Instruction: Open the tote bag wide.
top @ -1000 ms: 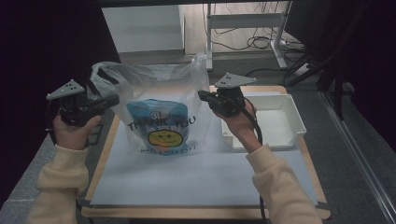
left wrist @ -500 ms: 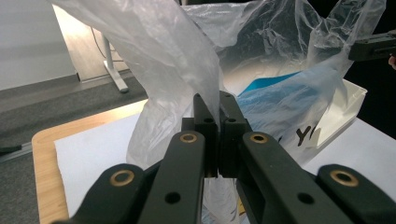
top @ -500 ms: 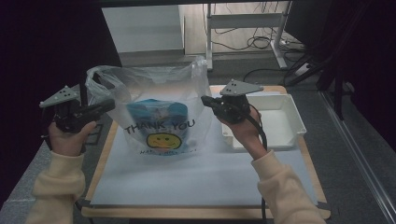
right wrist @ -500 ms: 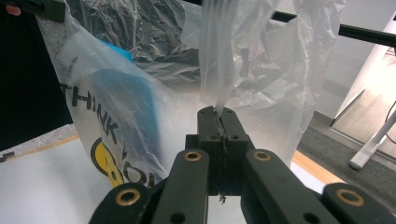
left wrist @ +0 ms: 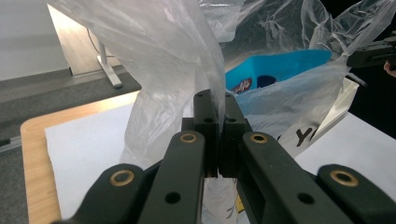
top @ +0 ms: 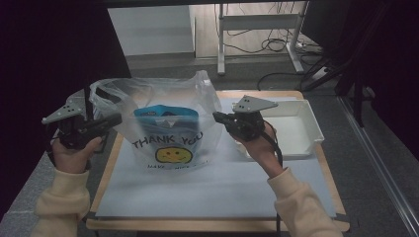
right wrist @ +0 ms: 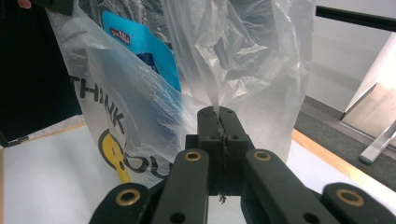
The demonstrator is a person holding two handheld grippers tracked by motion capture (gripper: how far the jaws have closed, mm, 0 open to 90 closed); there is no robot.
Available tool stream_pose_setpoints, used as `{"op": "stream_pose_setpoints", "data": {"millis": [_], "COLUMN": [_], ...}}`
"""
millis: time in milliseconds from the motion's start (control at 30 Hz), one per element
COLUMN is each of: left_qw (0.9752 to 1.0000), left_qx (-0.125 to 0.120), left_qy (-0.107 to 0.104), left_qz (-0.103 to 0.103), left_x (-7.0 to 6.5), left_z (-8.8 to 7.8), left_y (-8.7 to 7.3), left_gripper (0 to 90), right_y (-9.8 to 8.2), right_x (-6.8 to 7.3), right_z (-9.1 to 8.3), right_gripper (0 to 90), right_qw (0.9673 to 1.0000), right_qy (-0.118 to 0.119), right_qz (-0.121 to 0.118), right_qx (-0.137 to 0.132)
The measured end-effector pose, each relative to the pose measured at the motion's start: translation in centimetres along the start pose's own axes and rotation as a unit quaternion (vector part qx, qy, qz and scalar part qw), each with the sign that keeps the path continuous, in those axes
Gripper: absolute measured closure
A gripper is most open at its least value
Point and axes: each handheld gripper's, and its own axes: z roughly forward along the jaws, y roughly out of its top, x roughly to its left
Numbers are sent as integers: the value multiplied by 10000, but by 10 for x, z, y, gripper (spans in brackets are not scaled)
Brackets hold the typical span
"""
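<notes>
Both claws clamp the handles of a thin, slippery bag (top: pixel 170 128) near the table's (top: pixel 217 197) far edge: left gripper (top: pixel 116 120), right gripper (top: pixel 217 116); the pouch (top: pixel 165 116) adds slight weight.

On the surface (top: pixel 207 197) there are one clear plastic bag (top: pixel 168 123), one blue packet (top: pixel 165 121) inside it, one white tray (top: pixel 296 126), and two grippers.

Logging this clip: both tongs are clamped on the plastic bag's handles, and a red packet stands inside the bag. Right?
Not quite. The packet inside the plastic bag is blue, not red, as the high view shows. The rest holds: the left tongs and the right tongs are each clamped on a handle of the bag.
</notes>
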Motion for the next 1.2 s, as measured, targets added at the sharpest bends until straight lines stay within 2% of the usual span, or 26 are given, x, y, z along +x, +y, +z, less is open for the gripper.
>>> {"op": "stream_pose_setpoints", "data": {"millis": [133, 400, 800, 967, 1200], "left_qw": [10000, 9998, 9996, 9993, 9989], "left_qx": [36, 139, 213, 275, 362], "left_qy": [25, -9, 53, 44, 33], "left_qz": [3, -132, -172, -252, -306], "left_x": [0, 4, 6, 10, 12], "left_z": [2, 11, 19, 26, 31], "left_y": [-5, -19, -27, -33, -41], "left_gripper": [895, 895, 894, 894, 893], "right_y": [-6, -20, -29, -38, -48], "right_x": [-1, -3, 0, 0, -2], "right_z": [4, 14, 22, 29, 32], "right_gripper": [886, 886, 886, 886, 886], "right_qw": [10000, 9996, 9994, 9991, 9987], "right_qy": [-5, -43, 22, 53, 71], "right_qz": [75, 249, 304, 346, 439], "right_qx": [35, 83, 153, 252, 255]}}
